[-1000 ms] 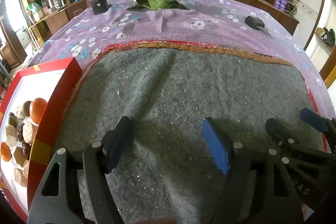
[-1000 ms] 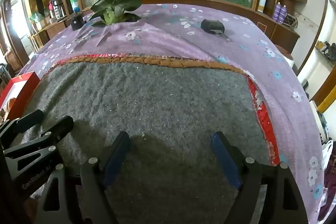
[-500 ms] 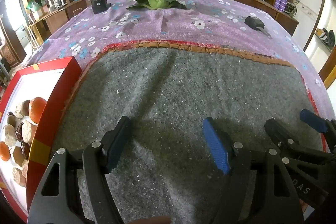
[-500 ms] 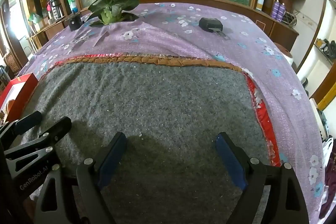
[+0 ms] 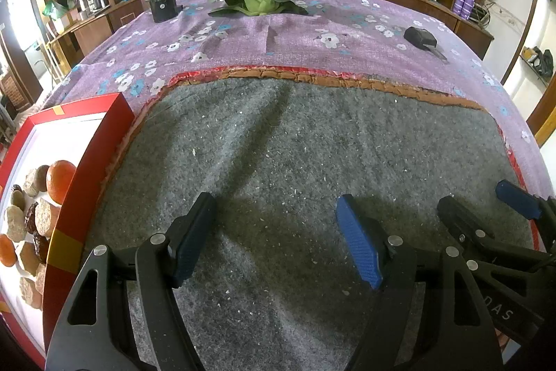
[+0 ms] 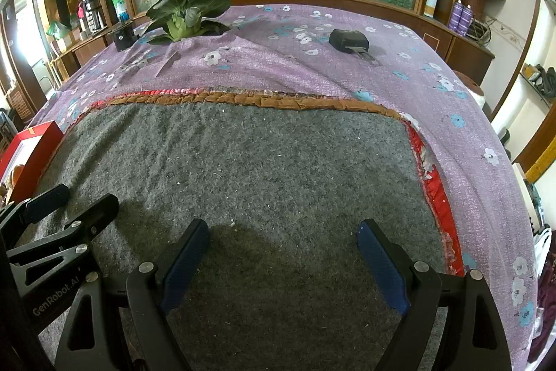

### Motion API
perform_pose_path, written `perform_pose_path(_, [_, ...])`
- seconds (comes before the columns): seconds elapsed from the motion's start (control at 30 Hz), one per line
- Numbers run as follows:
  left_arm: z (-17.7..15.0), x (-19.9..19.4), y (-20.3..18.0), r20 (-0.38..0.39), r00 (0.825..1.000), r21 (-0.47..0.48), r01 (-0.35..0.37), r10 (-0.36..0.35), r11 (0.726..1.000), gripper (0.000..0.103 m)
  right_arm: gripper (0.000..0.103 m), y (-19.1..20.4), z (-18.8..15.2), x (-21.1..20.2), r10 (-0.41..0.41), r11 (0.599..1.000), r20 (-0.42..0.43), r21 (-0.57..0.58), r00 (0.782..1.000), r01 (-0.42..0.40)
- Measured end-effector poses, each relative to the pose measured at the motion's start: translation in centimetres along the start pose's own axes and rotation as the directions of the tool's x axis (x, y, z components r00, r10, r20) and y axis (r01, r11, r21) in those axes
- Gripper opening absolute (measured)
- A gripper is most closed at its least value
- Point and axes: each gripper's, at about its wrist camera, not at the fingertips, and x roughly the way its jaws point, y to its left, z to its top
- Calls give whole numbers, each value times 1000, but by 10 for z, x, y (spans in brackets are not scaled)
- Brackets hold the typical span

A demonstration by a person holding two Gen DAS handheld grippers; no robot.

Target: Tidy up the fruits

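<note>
Hovering over the grey felt mat (image 5: 278, 162), my left tongs (image 5: 278, 232) and right tongs (image 6: 283, 252) gape, released. Round orange fruit (image 5: 59, 175) sits in the red-rimmed box (image 5: 88, 183), far left.

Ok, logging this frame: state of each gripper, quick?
Left gripper: open, holding nothing.
Right gripper: open, holding nothing.

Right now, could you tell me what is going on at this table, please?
A person holds two grippers low over the grey felt mat, sorting fruit. The left gripper and the right gripper are both open and empty. The fruit, including an orange, sits in the red box at the left; neither gripper touches it.
</note>
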Motion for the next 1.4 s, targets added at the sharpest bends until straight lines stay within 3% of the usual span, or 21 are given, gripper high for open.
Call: perform_pose_path(1.4, [0, -1, 0, -2, 1000, -2, 2, -2, 1000, 74, 87, 2, -1, -1, 0, 1000, 1, 0, 1000, 0])
